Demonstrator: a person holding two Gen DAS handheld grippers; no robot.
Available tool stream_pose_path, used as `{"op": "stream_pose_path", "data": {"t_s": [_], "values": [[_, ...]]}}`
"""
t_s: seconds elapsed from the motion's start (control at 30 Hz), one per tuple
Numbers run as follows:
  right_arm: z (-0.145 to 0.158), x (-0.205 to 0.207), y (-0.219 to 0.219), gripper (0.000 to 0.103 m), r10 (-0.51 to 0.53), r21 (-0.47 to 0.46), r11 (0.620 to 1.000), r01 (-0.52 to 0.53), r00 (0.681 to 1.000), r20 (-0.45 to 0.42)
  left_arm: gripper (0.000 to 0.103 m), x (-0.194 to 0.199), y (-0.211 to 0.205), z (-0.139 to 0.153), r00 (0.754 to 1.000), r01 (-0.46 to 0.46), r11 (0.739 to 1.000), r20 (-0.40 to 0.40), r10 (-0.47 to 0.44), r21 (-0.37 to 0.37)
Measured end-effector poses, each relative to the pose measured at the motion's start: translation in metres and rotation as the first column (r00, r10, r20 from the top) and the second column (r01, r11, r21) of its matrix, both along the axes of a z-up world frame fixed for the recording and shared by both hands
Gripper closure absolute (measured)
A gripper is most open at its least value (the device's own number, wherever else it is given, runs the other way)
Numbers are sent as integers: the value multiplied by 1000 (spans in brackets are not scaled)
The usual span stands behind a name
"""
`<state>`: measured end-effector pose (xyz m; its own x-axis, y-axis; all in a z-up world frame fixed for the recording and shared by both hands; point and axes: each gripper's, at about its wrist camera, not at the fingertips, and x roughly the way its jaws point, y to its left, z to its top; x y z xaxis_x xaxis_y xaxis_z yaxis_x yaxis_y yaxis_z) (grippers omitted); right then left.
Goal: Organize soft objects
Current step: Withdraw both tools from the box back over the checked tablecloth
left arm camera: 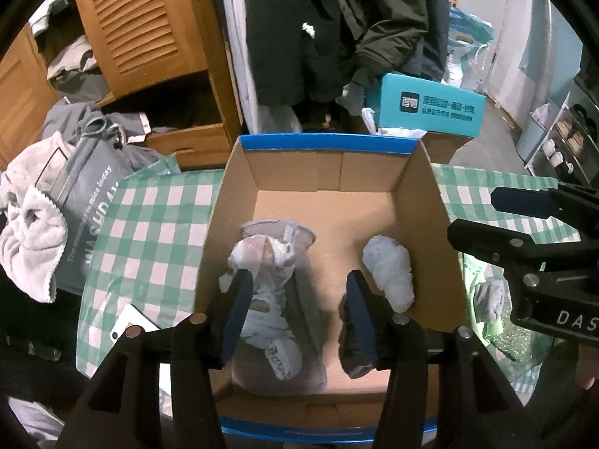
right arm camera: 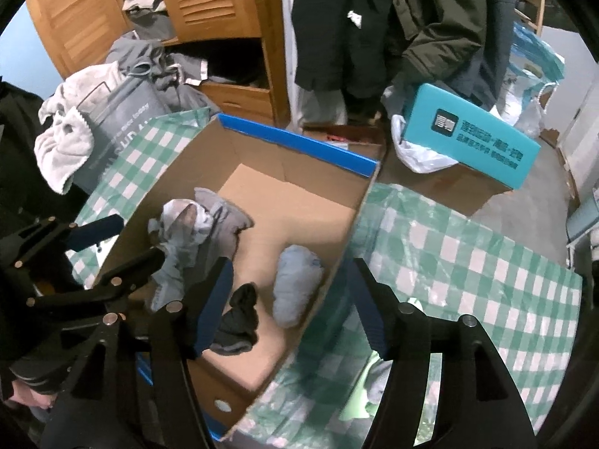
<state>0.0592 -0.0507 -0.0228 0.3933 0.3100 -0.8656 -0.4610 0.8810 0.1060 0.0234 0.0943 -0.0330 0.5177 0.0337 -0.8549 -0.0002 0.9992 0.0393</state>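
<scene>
Left wrist view: our left tongs (left arm camera: 295, 310) hung over an open corrugated cardboard box (left arm camera: 423, 202) with blue-taped rims, jaws apart, clamped on nothing. Between and below the blue pads lay a crumpled grey-and-pale-blue fabric bundle (left arm camera: 273, 299), limp and wrinkled, resting on the box floor. A tight white rolled cloth (left arm camera: 389, 273), lumpy and cylinder-like, sat just right of it by the right wall. A small dark knit piece (left arm camera: 352, 351) lay near the right pad. The box sat on a green-and-white checked cloth covering the surface (left arm camera: 146, 220). A fluffy pale towel (left arm camera: 30, 239) was heaped at left.

Right wrist view: our right tongs (right arm camera: 288, 307) were also spread wide, gripping nothing; the left pad sat over the box interior, the right pad outside its wall above the checked cloth. Inside the same box we saw the crumpled bundle (right arm camera: 198, 224), a pale-blue rolled cloth (right arm camera: 295, 288) near the right wall, and a dark sock-like piece (right arm camera: 239, 318) beside it. The left tongs (right arm camera: 123, 247) showed at left, open. A glossy teal carton (right arm camera: 475, 142) stood behind.
</scene>
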Motion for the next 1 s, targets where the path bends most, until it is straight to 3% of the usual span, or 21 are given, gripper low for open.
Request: {"op": "stream_pose_path", "data": {"t_s": [1.0], "values": [[-9,-2,-113,36,-179,-8,984,179,984,-2,43,12,-96,-5,982,184,983,-49,-184,-8]]}}
